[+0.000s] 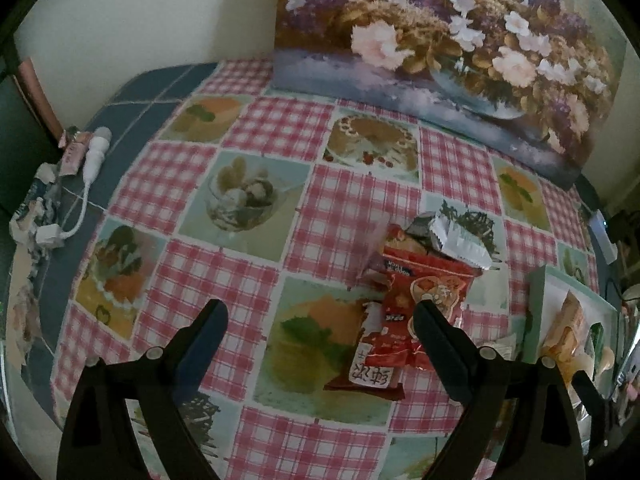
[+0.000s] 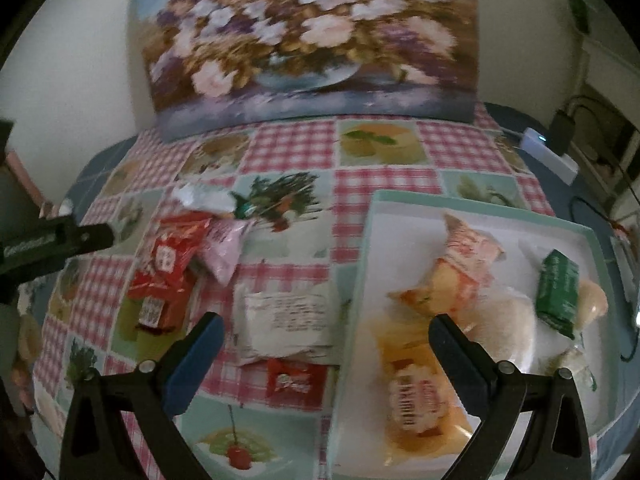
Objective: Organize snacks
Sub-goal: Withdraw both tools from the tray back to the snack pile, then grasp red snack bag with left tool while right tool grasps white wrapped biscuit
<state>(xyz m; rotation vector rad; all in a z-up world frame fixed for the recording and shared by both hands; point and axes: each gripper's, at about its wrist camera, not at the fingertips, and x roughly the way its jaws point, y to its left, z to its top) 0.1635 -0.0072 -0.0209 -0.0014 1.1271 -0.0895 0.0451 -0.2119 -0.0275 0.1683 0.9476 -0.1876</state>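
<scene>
From your left wrist camera, your left gripper (image 1: 320, 312) stands wide open above the checked tablecloth (image 1: 280, 128) and holds nothing. A heap of red snack packets (image 1: 416, 292) lies just under its right finger (image 1: 436, 332), with a silver wrapper (image 1: 464, 240) behind it. The pale green tray (image 1: 536, 312) is at the right edge.

From your right wrist camera, your right gripper (image 2: 326, 332) is also wide open and empty. A white packet (image 2: 286, 324) lies on the cloth between its fingers, with a small red packet (image 2: 294, 380) nearer. The tray (image 2: 360, 280) on the right already holds orange packets (image 2: 416, 396) and a green packet (image 2: 558, 292).
</scene>
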